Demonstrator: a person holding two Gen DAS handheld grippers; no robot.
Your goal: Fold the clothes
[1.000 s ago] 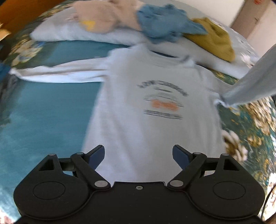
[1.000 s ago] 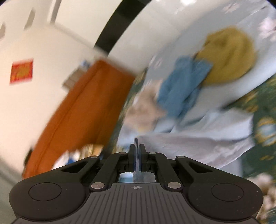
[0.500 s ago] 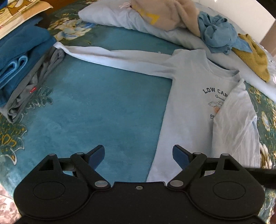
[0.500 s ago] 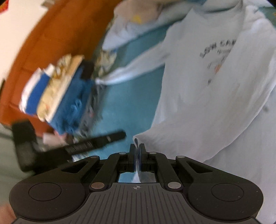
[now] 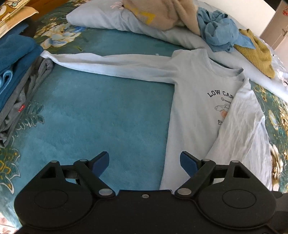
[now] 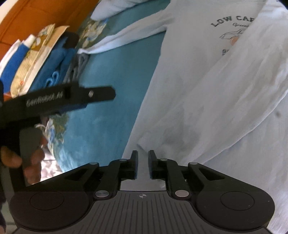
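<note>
A pale blue long-sleeved shirt (image 5: 194, 100) lies flat on a teal floral bedspread (image 5: 100, 115), its chest print reading "LOW CAR" partly covered by the right sleeve (image 5: 241, 129), which is folded in across the front. The other sleeve (image 5: 108, 65) stretches straight out to the left, its cuff reaching a stack of folded clothes (image 5: 16, 75) at the left edge. At the far side, a beige garment (image 5: 162, 12), a crumpled blue garment (image 5: 217, 34) and a mustard-yellow garment (image 5: 259, 54) rest on a pale pillow (image 5: 111, 19). The left gripper (image 5: 144, 161) hovers wide apart and empty above the bedspread, just beside the shirt's near left hem. The right gripper (image 6: 143, 158) hangs over the shirt's lower part with its jaws only narrowly parted and nothing pinched between them. In the right wrist view, a hand (image 6: 23, 156) grips the left tool's handle.
</note>
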